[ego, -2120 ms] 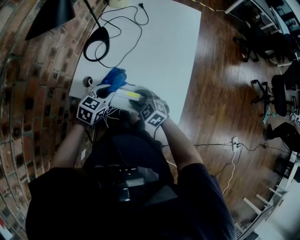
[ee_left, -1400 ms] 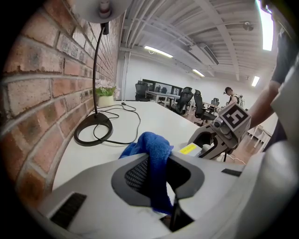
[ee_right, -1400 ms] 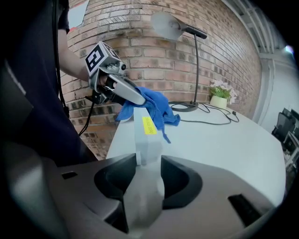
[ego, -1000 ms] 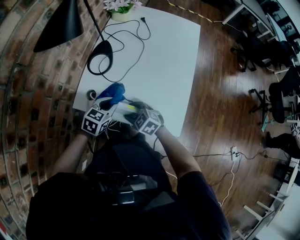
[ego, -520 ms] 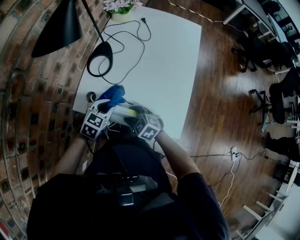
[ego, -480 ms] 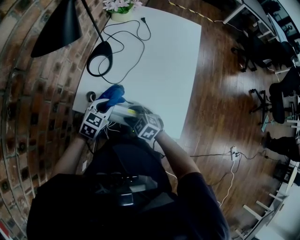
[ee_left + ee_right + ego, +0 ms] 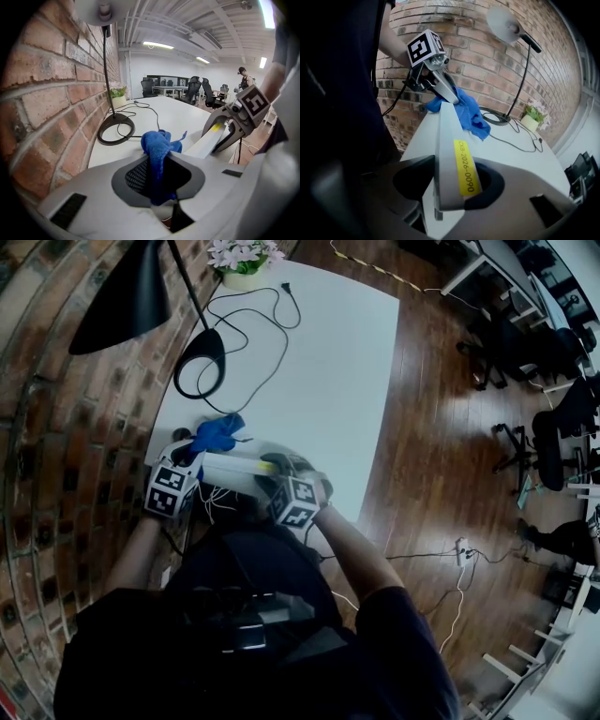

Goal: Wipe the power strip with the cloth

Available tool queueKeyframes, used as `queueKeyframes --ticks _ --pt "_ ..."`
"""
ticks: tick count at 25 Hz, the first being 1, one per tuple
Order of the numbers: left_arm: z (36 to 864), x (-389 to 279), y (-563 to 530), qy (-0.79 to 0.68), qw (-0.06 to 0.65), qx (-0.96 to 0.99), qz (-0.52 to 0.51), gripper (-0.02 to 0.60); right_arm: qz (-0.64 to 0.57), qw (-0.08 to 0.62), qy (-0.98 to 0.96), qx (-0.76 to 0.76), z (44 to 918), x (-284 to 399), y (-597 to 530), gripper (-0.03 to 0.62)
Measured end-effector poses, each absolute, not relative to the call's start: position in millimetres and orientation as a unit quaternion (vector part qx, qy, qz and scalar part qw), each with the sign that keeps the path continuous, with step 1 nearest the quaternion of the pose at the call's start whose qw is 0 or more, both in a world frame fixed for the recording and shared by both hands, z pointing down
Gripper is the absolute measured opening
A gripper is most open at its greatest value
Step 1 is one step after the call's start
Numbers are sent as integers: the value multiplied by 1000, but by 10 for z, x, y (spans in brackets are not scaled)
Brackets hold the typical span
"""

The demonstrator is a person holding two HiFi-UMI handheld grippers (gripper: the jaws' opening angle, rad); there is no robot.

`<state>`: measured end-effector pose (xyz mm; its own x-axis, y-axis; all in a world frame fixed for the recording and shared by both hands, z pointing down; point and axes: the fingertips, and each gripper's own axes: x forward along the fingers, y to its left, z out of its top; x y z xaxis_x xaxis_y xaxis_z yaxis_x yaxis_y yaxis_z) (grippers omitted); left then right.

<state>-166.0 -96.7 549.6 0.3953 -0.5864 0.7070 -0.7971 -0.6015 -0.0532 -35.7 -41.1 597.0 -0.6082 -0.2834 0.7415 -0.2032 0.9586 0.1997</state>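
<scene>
The white power strip (image 7: 234,471) with a yellow label (image 7: 466,166) lies along the near edge of the white table (image 7: 328,381). My right gripper (image 7: 274,474) is shut on its right end (image 7: 447,154); its jaws have just been closing with the strip between them. My left gripper (image 7: 199,448) is shut on the blue cloth (image 7: 217,434), which bunches out beyond the jaws (image 7: 157,150) at the strip's left end. In the right gripper view the cloth (image 7: 466,112) hangs against the strip's far end, below the left gripper (image 7: 440,89). The left gripper view shows the strip (image 7: 206,143) running to the right gripper (image 7: 229,126).
A black lamp base (image 7: 200,348) with a looping black cable (image 7: 258,296) sits further along the table, and a flower pot (image 7: 236,257) at the far end. A brick wall (image 7: 56,427) runs on the left. Wood floor (image 7: 441,427) and office chairs lie to the right.
My left gripper has slid left with the cloth toward the strip's left end, baring more of the strip's top. The right gripper has stayed on the strip's right end.
</scene>
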Motion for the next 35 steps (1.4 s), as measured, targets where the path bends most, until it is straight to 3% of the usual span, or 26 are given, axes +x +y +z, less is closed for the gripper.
queueKeyframes --ticks 8,12,18,23,26,35 --pt "5271 -1667 -1087 -444 146 833 297 75 -297 485 -804 172 5789 -245 -981 181" --pt "5188 -1382 -1102 -401 135 852 308 75 -347 480 -788 167 5667 -311 -1105 178" --pt "5225 -1175 -1093 -384 127 864 301 77 -327 496 -790 153 5765 -289 -1173 175" --pt "5227 -1042 -1011 -361 39 869 337 79 -307 515 -785 157 5891 -197 -1196 160" --pt "5224 -1011 -978 -359 23 871 334 80 -273 510 -800 157 5919 -169 -1168 161" --pt "5242 -833 -802 -300 -27 876 377 80 -108 477 -846 214 5992 111 -898 219"
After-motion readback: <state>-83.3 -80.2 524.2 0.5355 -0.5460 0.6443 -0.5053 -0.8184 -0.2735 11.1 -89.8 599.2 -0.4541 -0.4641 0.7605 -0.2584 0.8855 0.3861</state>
